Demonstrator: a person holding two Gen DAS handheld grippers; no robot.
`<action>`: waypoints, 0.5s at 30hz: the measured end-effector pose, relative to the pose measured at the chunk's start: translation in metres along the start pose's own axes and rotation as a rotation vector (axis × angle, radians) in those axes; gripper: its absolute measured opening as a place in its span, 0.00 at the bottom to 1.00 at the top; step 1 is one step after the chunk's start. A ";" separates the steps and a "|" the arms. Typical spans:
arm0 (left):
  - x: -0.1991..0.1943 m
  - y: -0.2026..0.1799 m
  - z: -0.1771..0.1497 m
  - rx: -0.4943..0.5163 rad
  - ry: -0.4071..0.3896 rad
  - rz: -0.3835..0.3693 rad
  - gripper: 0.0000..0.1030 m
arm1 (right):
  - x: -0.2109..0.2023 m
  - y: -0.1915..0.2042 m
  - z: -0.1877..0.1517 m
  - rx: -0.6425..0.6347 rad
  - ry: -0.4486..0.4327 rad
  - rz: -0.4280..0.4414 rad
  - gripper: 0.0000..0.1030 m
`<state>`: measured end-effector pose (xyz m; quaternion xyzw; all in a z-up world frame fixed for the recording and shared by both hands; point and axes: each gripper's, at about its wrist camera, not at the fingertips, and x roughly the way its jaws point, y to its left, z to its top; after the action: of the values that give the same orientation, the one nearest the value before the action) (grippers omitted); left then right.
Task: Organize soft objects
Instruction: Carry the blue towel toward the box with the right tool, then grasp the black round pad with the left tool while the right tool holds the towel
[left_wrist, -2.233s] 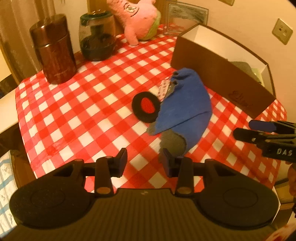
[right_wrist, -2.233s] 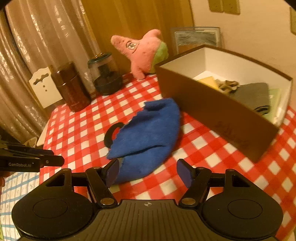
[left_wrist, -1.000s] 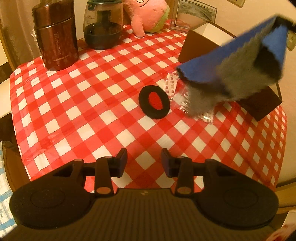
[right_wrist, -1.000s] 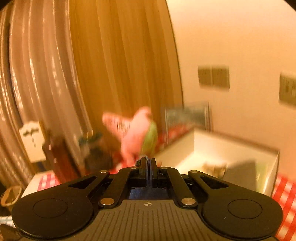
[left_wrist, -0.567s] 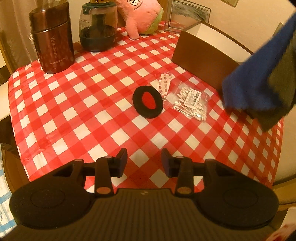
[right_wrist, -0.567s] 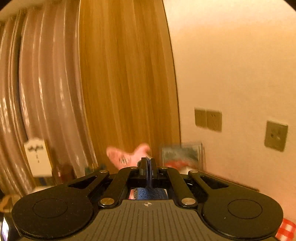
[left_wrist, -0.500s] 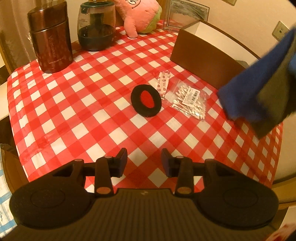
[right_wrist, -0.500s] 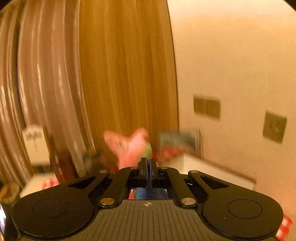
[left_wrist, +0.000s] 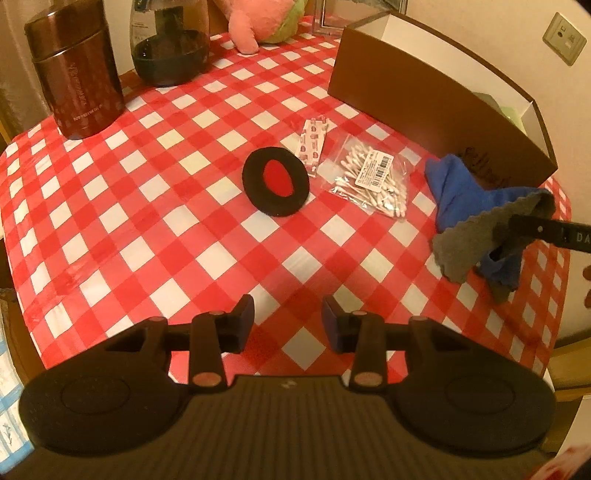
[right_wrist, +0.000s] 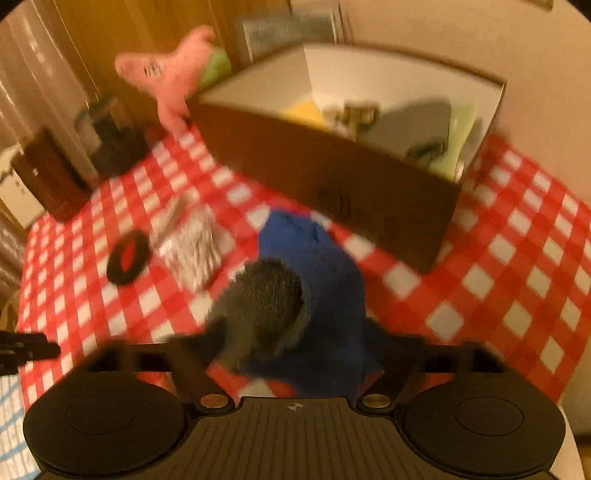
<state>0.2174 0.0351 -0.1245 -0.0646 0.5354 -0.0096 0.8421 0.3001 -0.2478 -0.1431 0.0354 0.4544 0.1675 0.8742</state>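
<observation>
Blue-grey cloth (left_wrist: 476, 210) draped outside the brown box (left_wrist: 436, 107), not stowed; right hand-held gripper (right_wrist: 295, 354) spread wide, left hand-held gripper (left_wrist: 288, 319) wide, empty.

The left gripper (left_wrist: 288, 314) hangs low over the near edge of the table, and its jaws stand apart with nothing between them. The right gripper (right_wrist: 295, 343) is at the right side, close above the table. Its picture is blurred, but its jaws look spread wide, and the cloth (right_wrist: 314, 266) lies loose between them.
</observation>
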 end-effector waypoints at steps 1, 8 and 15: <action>0.002 -0.001 0.002 0.001 0.002 -0.002 0.36 | 0.004 0.000 0.001 -0.002 0.001 0.000 0.84; 0.018 -0.005 0.013 0.009 0.006 0.009 0.36 | 0.053 -0.003 0.007 0.051 0.009 -0.013 0.85; 0.033 -0.004 0.028 0.011 -0.015 0.004 0.36 | 0.078 -0.005 0.007 0.038 0.024 -0.063 0.52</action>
<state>0.2574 0.0308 -0.1423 -0.0589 0.5290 -0.0105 0.8465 0.3488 -0.2270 -0.2010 0.0356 0.4689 0.1318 0.8727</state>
